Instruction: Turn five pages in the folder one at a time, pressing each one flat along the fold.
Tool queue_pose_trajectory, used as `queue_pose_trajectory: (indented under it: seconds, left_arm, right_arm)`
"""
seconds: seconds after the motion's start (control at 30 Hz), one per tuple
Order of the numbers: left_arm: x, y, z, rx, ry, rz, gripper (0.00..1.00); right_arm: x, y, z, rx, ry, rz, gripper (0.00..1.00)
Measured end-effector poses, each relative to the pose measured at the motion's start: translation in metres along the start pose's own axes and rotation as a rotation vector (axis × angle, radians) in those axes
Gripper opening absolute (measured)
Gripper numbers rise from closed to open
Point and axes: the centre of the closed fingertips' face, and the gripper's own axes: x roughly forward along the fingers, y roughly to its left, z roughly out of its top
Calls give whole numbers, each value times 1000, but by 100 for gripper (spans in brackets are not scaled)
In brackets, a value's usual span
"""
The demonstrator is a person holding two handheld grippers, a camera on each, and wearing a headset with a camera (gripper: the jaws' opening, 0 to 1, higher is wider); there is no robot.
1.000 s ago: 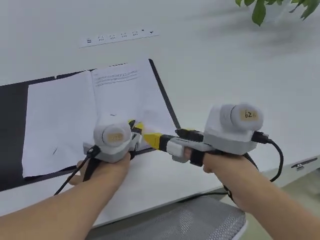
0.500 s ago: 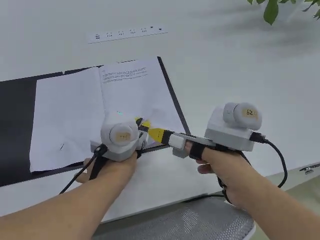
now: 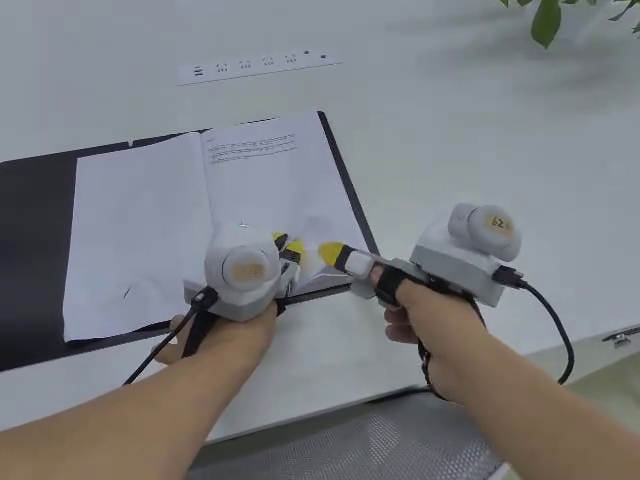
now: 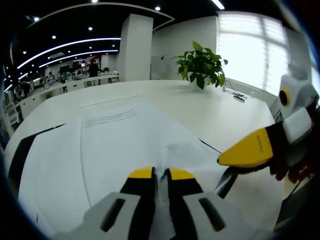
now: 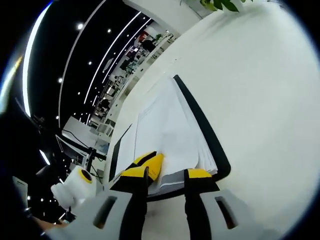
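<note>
An open folder with a black cover lies on the white table, its left page and right page lying flat. My left gripper rests over the bottom of the right page, near the fold. Its yellow-tipped jaws are closed together above the paper. My right gripper points left at the folder's lower right corner. It stands open, jaws on either side of the page stack's bottom edge. Its yellow fingertip comes in from the right, close to the left gripper.
A white power strip lies at the back of the table, and plant leaves hang at the top right. The table's front edge runs just below my hands, above a grey mesh chair seat. A black cable trails from the right gripper.
The right gripper has moved left, and its tip now reaches the folder's lower right corner beside the left gripper. The left gripper has stayed on the page. The camera has shifted a little.
</note>
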Motion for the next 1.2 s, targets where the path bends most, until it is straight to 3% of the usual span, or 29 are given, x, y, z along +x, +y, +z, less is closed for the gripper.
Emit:
queue_pose_trajectory:
  seconds: [0.2,0.4,0.47,0.6,0.67,0.87,1.03,1.2]
  left_arm:
    - [0,0,0,1,2,0,8]
    - [0,0,0,0,11,1,8]
    - [1,0,1,-1,18,4,9]
    - [0,-1,2,-29,37,2,12]
    - [-3,-7,1,-33,49,-34,17]
    - [-17,-9,1,-101,96,-68,26]
    - [-39,-10,17,-64,41,-109,28]
    - [-63,0,32,-51,9,-104,31]
  right_arm:
    - [1,-13,1,89,-25,-46,0]
    - [2,-16,-2,160,-39,-63,0]
    - [2,-16,-1,219,-57,-54,0]
    - [-2,-20,-2,207,-73,-69,0]
    - [-4,-19,1,215,-84,-64,0]
    - [-11,-4,8,187,-107,-32,0]
    - [-20,16,15,136,-126,12,0]
    - [-27,39,20,93,-151,49,0]
